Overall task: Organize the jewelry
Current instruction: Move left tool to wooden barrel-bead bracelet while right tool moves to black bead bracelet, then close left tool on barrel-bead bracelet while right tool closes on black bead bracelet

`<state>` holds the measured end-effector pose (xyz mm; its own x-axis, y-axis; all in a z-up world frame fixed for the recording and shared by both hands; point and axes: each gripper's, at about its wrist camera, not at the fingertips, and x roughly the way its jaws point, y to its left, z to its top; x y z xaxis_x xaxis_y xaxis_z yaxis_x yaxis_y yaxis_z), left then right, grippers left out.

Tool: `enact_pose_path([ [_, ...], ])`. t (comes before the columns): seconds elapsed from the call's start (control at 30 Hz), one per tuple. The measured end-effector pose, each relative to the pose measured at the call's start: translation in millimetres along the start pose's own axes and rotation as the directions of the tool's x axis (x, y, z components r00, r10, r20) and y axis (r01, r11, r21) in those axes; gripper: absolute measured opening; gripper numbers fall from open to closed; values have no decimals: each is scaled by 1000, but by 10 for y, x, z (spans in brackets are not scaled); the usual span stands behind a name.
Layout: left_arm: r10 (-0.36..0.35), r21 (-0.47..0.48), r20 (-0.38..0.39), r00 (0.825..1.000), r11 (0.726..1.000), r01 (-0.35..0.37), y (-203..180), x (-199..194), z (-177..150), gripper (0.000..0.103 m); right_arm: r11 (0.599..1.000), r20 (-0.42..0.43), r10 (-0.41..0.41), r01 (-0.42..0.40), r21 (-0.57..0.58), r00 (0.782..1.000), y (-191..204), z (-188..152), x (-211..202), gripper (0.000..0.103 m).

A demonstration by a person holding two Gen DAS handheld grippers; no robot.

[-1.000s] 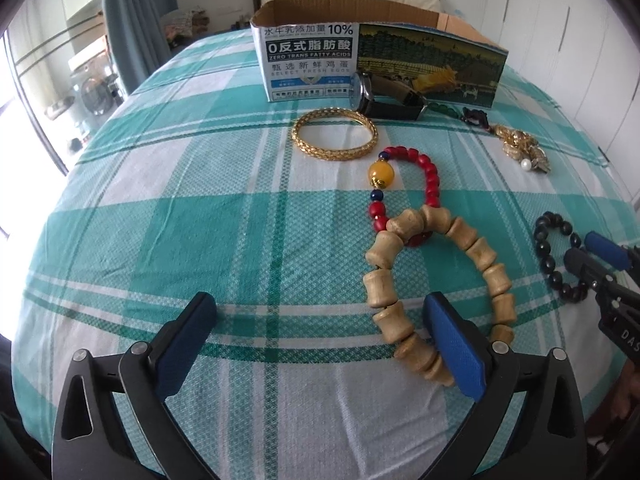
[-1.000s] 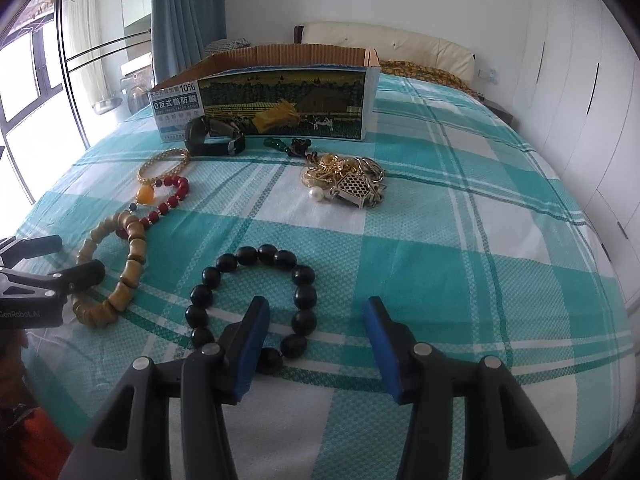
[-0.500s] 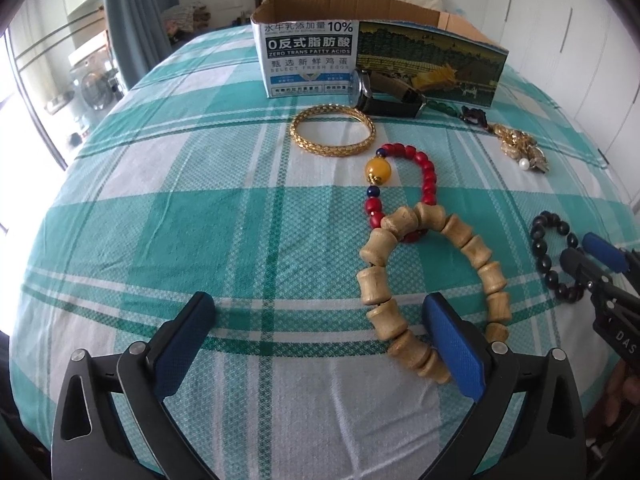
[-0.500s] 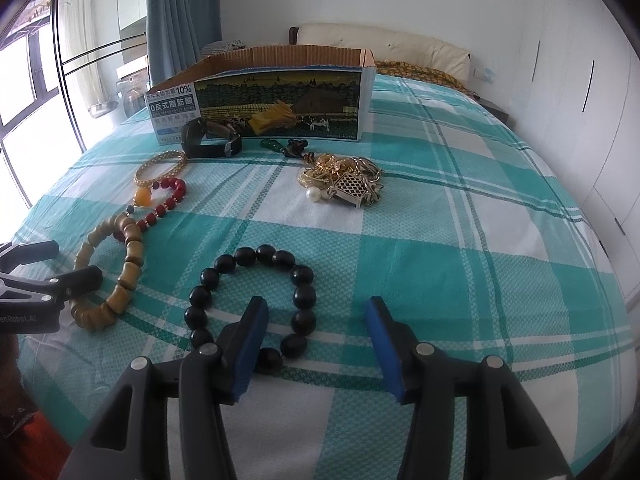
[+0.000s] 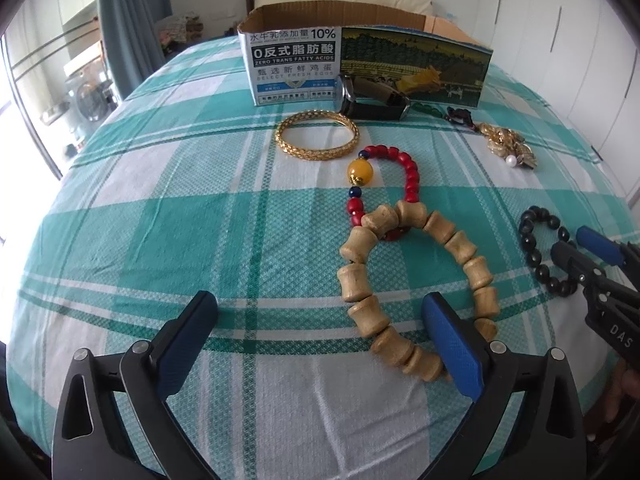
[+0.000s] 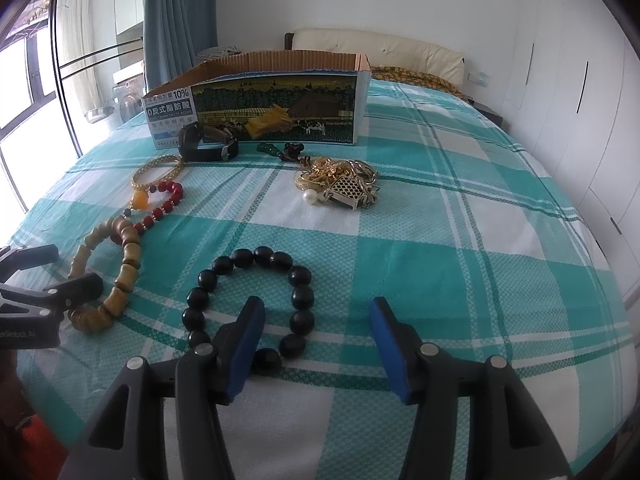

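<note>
Jewelry lies on a green-checked bedsheet. My left gripper point(image 5: 320, 312) hovers over the near arc of a wooden bead bracelet point(image 5: 354, 280). Its wide jaws are closing, with the bracelet's left side between them, untouched by the pads. My right gripper point(image 6: 316, 316) is opening over a black bead bracelet point(image 6: 244, 258). Its left finger stands inside the loop, and the bracelet's right-hand beads lie between the jaws, not pressed. An open cardboard box point(image 5: 296, 60) stands at the back. Each gripper shows at the edge of the other's view: right gripper point(image 5: 576, 244), left gripper point(image 6: 60, 270).
A gold bangle point(image 5: 316, 136), a red bead bracelet point(image 5: 412, 172) with a yellow bead, and a black-strapped watch point(image 5: 372, 100) lie ahead of the box. A tangle of gold chains with a pearl point(image 6: 340, 180) sits to the right. White wardrobes line the right wall.
The right gripper's jaws stand slightly wider apart and the left's have drawn in a little. Neither hand has shifted, and the jewelry lies as before.
</note>
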<state>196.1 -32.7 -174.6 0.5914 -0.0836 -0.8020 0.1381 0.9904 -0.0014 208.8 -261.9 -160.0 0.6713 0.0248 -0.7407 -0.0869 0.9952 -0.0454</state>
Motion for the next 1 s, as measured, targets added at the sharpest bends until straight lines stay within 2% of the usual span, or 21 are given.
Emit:
enact_pose_path([
  [0.03,-4,4,8,1000,1000,4,-12,-21,-10,94,1000,1,-2,2,1,1000,2,-2,-2,56],
  [0.13,-26,28,34,999,999,25,-79,-79,-25,70,1000,9,-10,9,7,1000,12,-18,-14,54],
  [0.17,-35,37,45,998,999,34,-105,-99,-29,52,1000,20,-2,2,7,1000,20,-34,-24,41],
  [0.2,-45,45,56,997,998,43,-131,-119,-39,25,1000,34,7,-7,1,999,39,-54,-40,20],
  [0.23,-62,52,62,996,997,59,-153,-126,-43,15,1000,43,6,-6,-10,999,69,-71,-54,12],
  [0.3,-83,45,73,994,996,80,-160,-132,-54,13,1000,54,6,-4,-22,999,112,-94,-75,12],
  [0.4,-134,1,78,988,991,134,-89,-155,-65,13,999,67,43,-44,16,997,79,-117,-125,12],
  [0.5,-154,-19,89,984,988,156,-47,-202,-68,13,998,108,48,-51,23,993,70,-121,-247,12],
  [1.0,-235,-75,170,957,965,251,191,-741,327,13,991,201,116,-126,40,973,16,329,-729,12],
])
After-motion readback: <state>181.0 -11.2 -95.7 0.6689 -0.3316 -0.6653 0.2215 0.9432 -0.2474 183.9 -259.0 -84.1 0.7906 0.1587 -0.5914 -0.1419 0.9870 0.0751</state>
